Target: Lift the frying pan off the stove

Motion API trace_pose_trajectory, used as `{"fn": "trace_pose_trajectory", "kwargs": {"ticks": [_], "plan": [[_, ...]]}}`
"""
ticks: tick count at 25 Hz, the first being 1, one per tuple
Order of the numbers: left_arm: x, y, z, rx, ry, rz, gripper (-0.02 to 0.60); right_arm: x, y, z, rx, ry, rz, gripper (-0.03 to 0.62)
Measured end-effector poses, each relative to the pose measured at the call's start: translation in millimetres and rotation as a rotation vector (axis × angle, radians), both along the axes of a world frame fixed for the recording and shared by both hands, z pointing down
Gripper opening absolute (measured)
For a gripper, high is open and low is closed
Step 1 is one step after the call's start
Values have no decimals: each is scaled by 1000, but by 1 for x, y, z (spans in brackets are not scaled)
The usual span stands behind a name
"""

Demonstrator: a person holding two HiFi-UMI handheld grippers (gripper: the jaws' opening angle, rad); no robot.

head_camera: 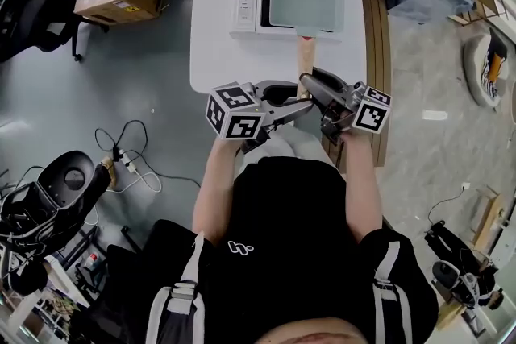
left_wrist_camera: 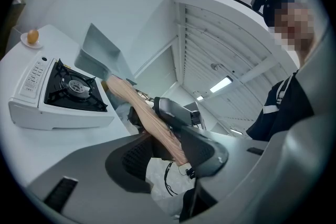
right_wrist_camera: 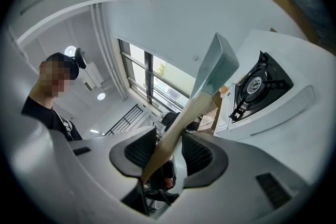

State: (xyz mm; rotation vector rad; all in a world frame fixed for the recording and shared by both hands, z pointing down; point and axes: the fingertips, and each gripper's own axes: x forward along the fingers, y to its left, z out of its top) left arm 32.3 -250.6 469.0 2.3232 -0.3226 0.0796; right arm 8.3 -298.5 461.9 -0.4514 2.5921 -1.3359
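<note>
L tool (left_wrist_camera: 171,142) clamps wooden pan handle (left_wrist_camera: 143,108), pan (left_wrist_camera: 102,54) raised clear of stove (left_wrist_camera: 63,107).

Reading no clear words or numbers anywhere; glimpsing only a small white logo (head_camera: 240,247) on the black shirt (head_camera: 282,205), behind the left gripper (head_camera: 298,103), possibly letters.

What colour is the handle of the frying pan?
The handle is pale tan wood; clearest in the left gripper view.
</note>
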Motion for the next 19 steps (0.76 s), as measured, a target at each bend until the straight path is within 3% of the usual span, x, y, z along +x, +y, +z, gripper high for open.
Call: {"fn": "trace_pose_trajectory", "kwargs": {"ticks": [19], "plan": [[1, 8, 6, -25, -1, -16, 176, 2, 8, 8, -17, -6, -4, 161]]}}
